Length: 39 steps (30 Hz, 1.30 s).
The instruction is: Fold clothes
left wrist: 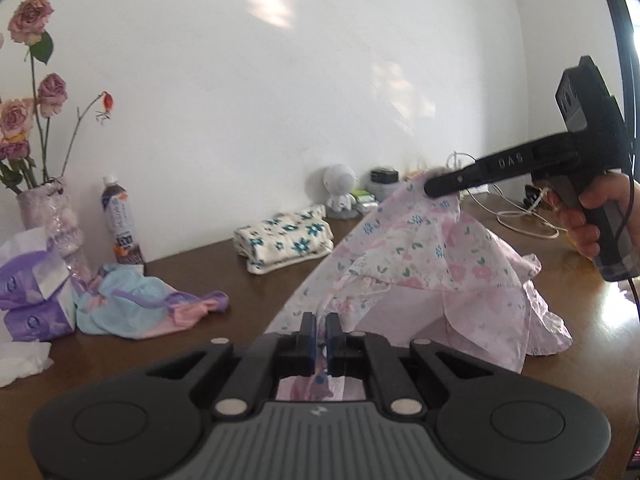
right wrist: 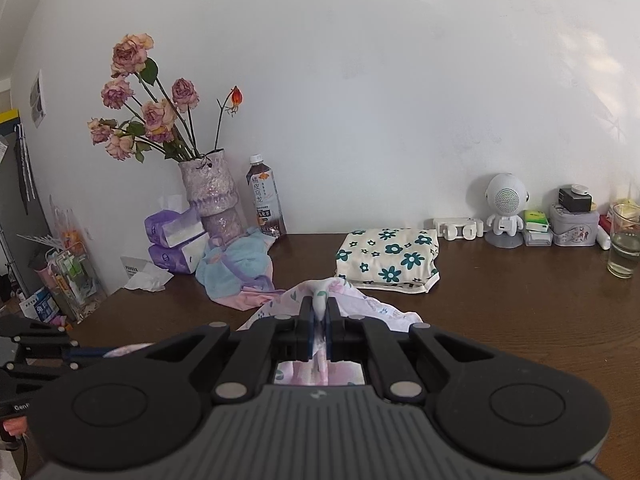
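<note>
Above the brown surface (left wrist: 600, 320) both my hand-held grippers are clenched on the pink floral garment (left wrist: 420, 256): left hand-held gripper (left wrist: 320, 330) low, right hand-held gripper (right wrist: 320, 330) higher. It is thin, light and limp; hems give the best hold.

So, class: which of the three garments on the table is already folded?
The cream blue-flowered garment by the wall: a neat rectangular stack. The pastel one lies crumpled; the pink floral one hangs from both grippers.

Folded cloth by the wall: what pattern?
Folded cloth: cream with dark teal flowers, clearest in the right wrist view.
</note>
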Each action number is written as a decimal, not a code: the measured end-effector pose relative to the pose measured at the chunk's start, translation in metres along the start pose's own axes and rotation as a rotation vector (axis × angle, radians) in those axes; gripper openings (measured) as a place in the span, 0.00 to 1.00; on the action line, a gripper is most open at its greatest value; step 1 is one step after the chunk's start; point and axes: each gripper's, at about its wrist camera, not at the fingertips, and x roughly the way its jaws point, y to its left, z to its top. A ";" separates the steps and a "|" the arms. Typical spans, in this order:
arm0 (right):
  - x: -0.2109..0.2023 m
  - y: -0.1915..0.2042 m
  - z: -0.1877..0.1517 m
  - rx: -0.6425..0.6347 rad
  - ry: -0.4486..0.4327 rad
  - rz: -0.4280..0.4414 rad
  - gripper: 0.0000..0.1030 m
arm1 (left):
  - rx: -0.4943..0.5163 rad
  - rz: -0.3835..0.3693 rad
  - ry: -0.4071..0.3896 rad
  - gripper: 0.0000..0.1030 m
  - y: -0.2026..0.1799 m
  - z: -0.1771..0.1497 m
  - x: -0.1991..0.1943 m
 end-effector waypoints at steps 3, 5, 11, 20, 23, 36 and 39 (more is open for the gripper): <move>0.019 0.005 0.006 -0.002 0.012 -0.008 0.04 | -0.023 0.017 -0.005 0.04 0.016 0.004 0.008; 0.032 0.009 0.010 -0.003 0.020 -0.013 0.04 | -0.038 0.029 -0.009 0.04 0.027 0.006 0.013; 0.080 0.014 0.018 0.020 0.066 -0.009 0.04 | -0.137 0.065 -0.001 0.04 0.064 0.001 0.031; 0.163 0.029 0.014 0.034 0.161 -0.008 0.05 | -0.215 0.169 0.052 0.04 0.117 -0.015 0.069; 0.187 0.031 0.007 0.040 0.183 -0.016 0.05 | -0.206 0.205 0.072 0.04 0.129 -0.020 0.083; 0.246 0.038 -0.019 0.022 0.262 -0.041 0.05 | -0.187 0.245 0.190 0.04 0.158 -0.044 0.128; 0.251 0.039 -0.021 0.020 0.271 -0.045 0.07 | -0.187 0.243 0.203 0.04 0.157 -0.047 0.130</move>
